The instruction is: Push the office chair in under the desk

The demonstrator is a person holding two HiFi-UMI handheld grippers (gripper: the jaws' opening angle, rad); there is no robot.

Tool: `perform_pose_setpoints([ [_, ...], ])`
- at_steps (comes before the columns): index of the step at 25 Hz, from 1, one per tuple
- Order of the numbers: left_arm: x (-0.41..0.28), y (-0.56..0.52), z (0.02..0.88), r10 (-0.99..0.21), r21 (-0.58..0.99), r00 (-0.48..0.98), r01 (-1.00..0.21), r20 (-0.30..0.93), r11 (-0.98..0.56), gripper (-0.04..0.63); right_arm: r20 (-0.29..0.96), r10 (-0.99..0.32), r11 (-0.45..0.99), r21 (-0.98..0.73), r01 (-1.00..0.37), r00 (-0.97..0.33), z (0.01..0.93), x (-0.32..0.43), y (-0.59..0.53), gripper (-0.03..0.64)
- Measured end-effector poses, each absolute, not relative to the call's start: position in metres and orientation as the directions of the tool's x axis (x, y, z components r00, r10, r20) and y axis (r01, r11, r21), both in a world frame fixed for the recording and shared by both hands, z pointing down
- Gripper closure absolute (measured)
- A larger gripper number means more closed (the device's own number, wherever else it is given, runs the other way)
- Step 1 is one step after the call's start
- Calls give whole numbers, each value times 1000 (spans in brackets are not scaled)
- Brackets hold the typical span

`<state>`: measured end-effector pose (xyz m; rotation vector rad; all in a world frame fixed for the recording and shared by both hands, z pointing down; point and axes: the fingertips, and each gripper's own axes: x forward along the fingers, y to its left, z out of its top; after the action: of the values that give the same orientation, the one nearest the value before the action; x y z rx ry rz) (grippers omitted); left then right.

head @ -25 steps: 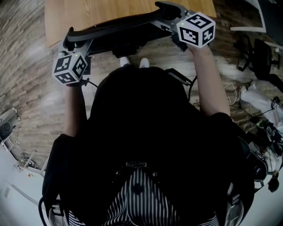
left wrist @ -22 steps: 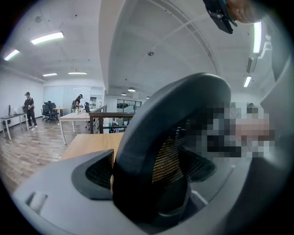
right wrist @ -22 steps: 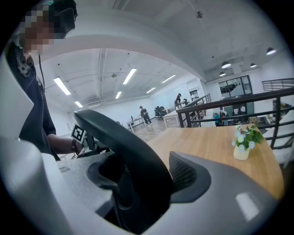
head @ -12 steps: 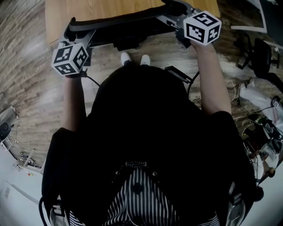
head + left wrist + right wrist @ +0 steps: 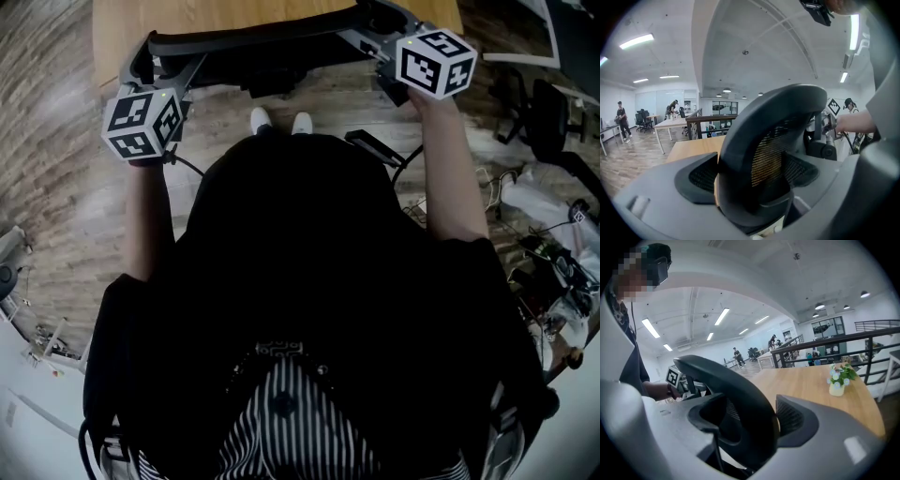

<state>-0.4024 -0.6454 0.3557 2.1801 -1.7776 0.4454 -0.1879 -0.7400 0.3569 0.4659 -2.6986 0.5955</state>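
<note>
Two claws, left claw (image 5: 752, 174) and right claw (image 5: 754, 420), both clamped on one black mesh office chair (image 5: 253, 39), 12 o'clock, by one light wooden worktop (image 5: 234, 11).

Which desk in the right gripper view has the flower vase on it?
The near wooden desk, directly beyond the chair back held in the jaws; the flower vase stands toward its right end. The farther desks are pale and show no vase.

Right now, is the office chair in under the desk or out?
Largely in: office chair backrest meets the desk edge, seat unseen; left gripper and right gripper clamp it.
</note>
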Motion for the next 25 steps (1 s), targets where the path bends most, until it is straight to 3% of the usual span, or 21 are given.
perform_pose_setpoints([
  [2,-405,-632,349,-899,31,176,-983,400,-178,170,400,-279,840,-339,-423,-873,354,-178,-736,293],
  [3,-408,-625,344,-910,41,162,-986,381,-159,215,399,-295,828,-346,-441,-868,352,-171,-733,295],
  [4,-410,-617,339,-923,56,149,-989,355,-138,298,398,-310,817,-353,-456,-863,352,-163,-729,295],
  [5,-409,-610,335,-934,75,141,-990,327,-123,436,402,-320,808,-357,-469,-858,354,-155,-724,307],
  [6,-405,-604,333,-941,94,146,-988,305,-123,530,412,-322,802,-359,-476,-852,357,-149,-718,320],
  [7,-399,-600,333,-943,107,161,-985,291,-136,581,426,-317,801,-359,-480,-847,361,-144,-711,358],
  [11,-362,-595,340,-920,86,251,-968,301,-236,591,412,-335,781,-382,-494,-848,366,-137,-692,615],
  [16,-319,-591,339,-872,43,369,-926,322,-375,591,397,-318,790,-390,-472,-861,367,-150,-672,617],
  [25,-303,-581,353,-789,-69,458,-847,410,-527,591,419,-283,838,-330,-435,-863,363,-158,-663,617],
])
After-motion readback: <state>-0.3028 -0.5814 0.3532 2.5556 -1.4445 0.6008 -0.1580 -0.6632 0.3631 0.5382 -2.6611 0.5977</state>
